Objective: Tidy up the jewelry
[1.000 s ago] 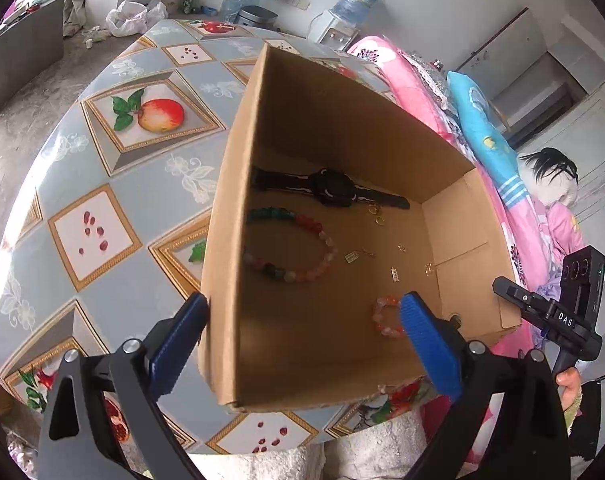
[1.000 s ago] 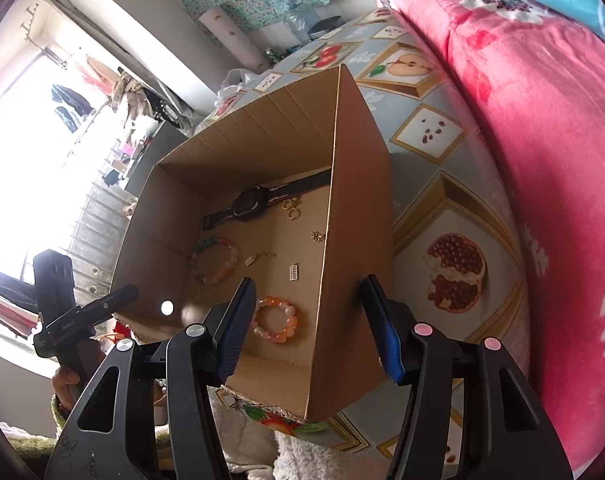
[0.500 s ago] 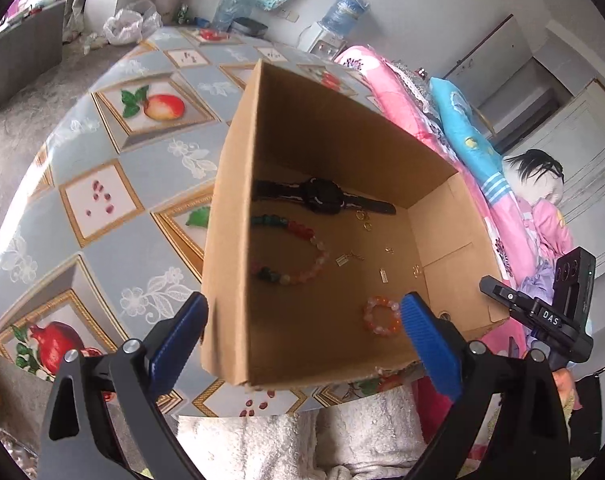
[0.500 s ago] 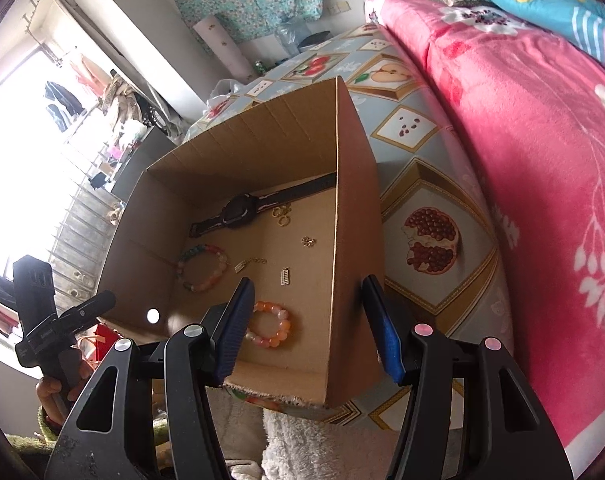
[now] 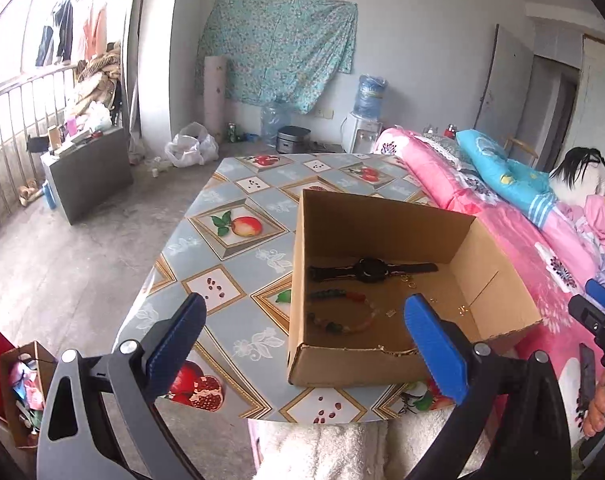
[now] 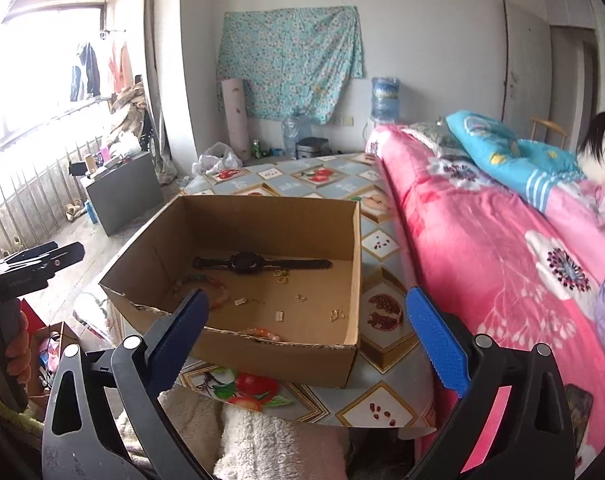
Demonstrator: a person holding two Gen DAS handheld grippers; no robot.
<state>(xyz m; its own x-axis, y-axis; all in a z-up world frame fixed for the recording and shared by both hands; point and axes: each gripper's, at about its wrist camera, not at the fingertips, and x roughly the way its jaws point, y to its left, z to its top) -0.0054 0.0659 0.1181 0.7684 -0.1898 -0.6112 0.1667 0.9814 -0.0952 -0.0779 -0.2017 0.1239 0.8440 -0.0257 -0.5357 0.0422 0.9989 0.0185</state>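
An open cardboard box (image 5: 362, 368) stands on the fruit-patterned table (image 5: 238, 248). Inside it lie a black watch (image 5: 370, 270), a multicoloured bead bracelet (image 5: 342, 326) and small gold pieces (image 6: 282, 276). An orange bead bracelet (image 6: 262, 332) peeks over the near wall (image 6: 282, 356) in the right wrist view. My left gripper (image 5: 302, 302) hangs open, back from the box's near left corner. My right gripper (image 6: 306, 296) is near the box's front with its jaws opening wide and nothing pressed between the pads.
A bed with a pink quilt (image 6: 502, 248) runs along the table's right side. A white fleecy cloth (image 5: 322, 448) lies below the table's near edge. An open box of clutter (image 5: 22, 392) sits on the floor at the left. A grey cabinet (image 5: 86, 172) stands farther back.
Both grippers have drawn back and up from the box and tilted towards level. The right jaws, which straddled the box's right wall, have spread wide and left it.
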